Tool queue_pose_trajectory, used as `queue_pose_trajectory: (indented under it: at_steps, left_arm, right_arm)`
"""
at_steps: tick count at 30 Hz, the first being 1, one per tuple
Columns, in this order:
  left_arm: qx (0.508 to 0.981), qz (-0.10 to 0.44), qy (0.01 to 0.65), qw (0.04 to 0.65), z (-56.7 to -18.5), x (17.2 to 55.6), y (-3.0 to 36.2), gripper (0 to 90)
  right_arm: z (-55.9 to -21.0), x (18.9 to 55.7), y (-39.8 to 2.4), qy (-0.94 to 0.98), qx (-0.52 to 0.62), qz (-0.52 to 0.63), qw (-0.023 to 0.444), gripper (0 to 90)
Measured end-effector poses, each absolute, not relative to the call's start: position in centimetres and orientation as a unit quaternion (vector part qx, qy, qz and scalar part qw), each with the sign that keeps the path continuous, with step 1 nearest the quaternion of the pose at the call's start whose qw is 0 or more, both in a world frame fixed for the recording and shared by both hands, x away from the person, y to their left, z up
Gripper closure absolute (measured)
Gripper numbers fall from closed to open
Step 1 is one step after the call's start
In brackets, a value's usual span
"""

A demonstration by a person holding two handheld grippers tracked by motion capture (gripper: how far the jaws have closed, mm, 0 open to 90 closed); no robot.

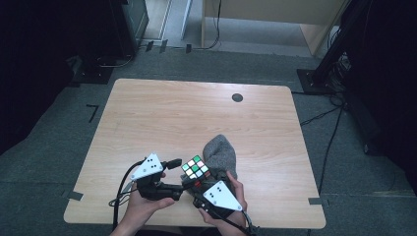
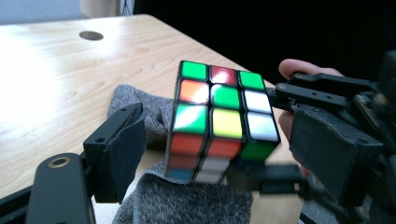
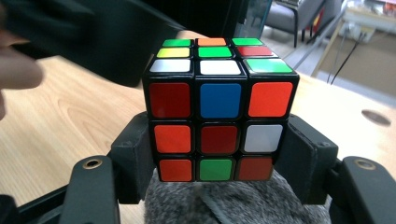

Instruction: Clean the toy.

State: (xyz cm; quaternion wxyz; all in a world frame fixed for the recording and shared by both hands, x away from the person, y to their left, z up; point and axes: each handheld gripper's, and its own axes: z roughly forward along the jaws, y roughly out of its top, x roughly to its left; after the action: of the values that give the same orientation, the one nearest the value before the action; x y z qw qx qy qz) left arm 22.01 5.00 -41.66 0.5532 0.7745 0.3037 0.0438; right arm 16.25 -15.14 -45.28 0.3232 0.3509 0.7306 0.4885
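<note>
**Currently: cube clamped low by one gripper, the other standing clear**

Centrally, the puzzle cube [image 3: 219, 109] sits above the near edge of the table [image 1: 162, 115], raised over a grey sock [image 1: 220, 152] that lies crumpled beneath and behind it. Its scrambled top face shows green, white, red and yellow stickers in the high view. The right gripper [image 3: 219, 165] holds the cube: in the right gripper view its two black jaws press on the opposite sides of the bottom layers, leaving the top layer free. The left gripper [image 2: 219, 154] stands beside the cube with its jaws apart; in the left gripper view one pad [image 2: 123, 149] is well clear of the near face and the other reaches past the far side, so nothing is pinched.

Risks, as judged from this arrangement:
- A low grip puts most of the cube above the pads; a sideways push from the left jaws could tip it out toward the table
- Turning the top layer with a loose or off-centre pinch may twist the whole cube within the right pads instead of the layer
- The sock below could catch a jaw or drag along if the right gripper dips
- The near table edge leaves little room should the cube drop
</note>
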Motion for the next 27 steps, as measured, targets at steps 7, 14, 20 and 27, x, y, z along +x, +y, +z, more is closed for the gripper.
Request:
queue_pose_trajectory:
  at_steps: [7,14,20,27]
  left_arm:
    - [0.794,0.043,0.318,0.517,-41.7,22.1,4.3,24.6]
    - [0.805,0.052,0.316,0.499,-41.7,22.0,4.2,32.3]
    - [0.798,0.035,0.321,0.509,-41.6,22.3,4.9,34.0]
    - [0.780,0.004,0.328,0.533,-41.3,22.8,5.9,34.1]
  right_arm:
    - [-45.4,15.8,-14.0,0.740,0.328,0.479,0.339,35.1]
    - [-45.6,15.7,-13.9,0.741,0.329,0.471,0.348,35.0]
    - [-45.6,15.7,-13.8,0.738,0.323,0.482,0.345,34.3]
    - [-46.1,15.7,-13.6,0.748,0.308,0.460,0.366,32.9]
